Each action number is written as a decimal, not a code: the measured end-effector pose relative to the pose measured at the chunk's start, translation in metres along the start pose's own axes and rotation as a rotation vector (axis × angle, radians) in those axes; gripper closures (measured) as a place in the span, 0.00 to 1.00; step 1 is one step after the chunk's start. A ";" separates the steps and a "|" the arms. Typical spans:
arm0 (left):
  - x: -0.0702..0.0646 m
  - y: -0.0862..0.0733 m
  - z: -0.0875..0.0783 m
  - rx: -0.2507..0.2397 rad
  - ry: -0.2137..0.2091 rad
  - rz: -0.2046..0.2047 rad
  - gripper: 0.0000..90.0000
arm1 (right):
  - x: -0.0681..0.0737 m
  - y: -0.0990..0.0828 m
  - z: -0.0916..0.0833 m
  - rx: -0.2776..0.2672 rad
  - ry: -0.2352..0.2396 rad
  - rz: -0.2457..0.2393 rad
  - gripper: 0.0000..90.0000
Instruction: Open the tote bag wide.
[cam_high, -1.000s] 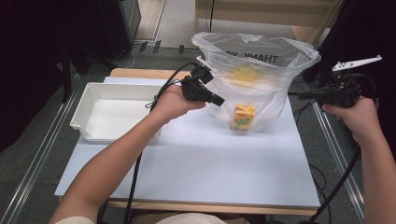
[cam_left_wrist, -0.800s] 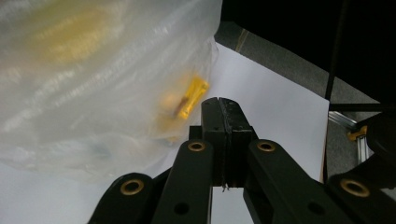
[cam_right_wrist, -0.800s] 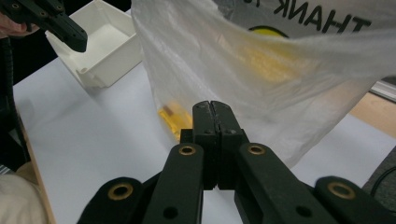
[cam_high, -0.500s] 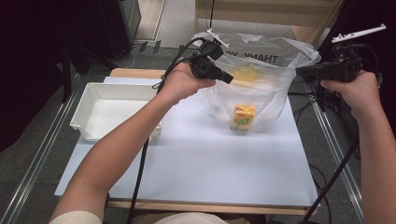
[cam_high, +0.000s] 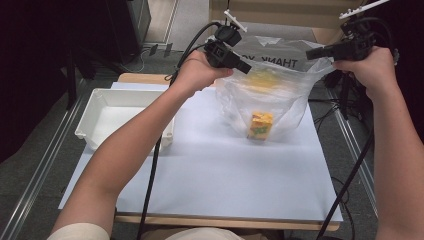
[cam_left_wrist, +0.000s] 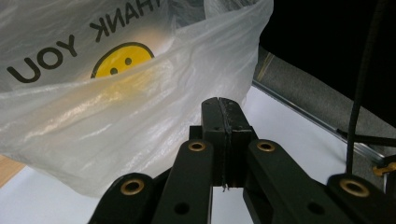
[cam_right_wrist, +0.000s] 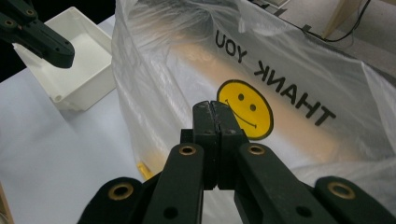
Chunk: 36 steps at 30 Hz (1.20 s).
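Both grippers — the left gripper (cam_high: 243, 67) and the right gripper (cam_high: 312, 53) — are pinching opposite rim edges of the clear plastic bag (cam_high: 265, 100) with jaws clamped tight, holding it up over the white table (cam_high: 210, 170), apparently so the yellow carton (cam_high: 260, 125) is settling at the bottom.

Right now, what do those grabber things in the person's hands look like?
Both are black. The left gripper and right gripper each have two flat fingers on arms with brass-coloured rivets. A black cable trails from each, and a pale three-cornered plate sits on top. The forearms are bare below a light short sleeve.
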<state>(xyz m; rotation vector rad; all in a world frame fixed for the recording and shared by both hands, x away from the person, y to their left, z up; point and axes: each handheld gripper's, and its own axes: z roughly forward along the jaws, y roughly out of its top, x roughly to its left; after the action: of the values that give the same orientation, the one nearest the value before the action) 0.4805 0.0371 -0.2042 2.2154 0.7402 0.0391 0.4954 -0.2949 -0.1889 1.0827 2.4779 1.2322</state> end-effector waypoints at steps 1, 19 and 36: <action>0.001 0.001 0.000 0.001 -0.002 0.000 1.00 | -0.001 0.003 0.002 -0.001 0.004 -0.009 1.00; 0.010 0.021 0.008 0.002 0.035 0.002 1.00 | -0.011 -0.008 0.058 0.081 0.040 0.094 1.00; 0.010 0.042 0.023 0.006 0.069 0.007 1.00 | 0.027 -0.038 0.064 0.145 0.099 0.029 1.00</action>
<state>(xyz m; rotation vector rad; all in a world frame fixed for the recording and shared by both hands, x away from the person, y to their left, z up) 0.5151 0.0047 -0.1934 2.2317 0.7712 0.1175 0.4838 -0.2521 -0.2541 1.1207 2.6713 1.1563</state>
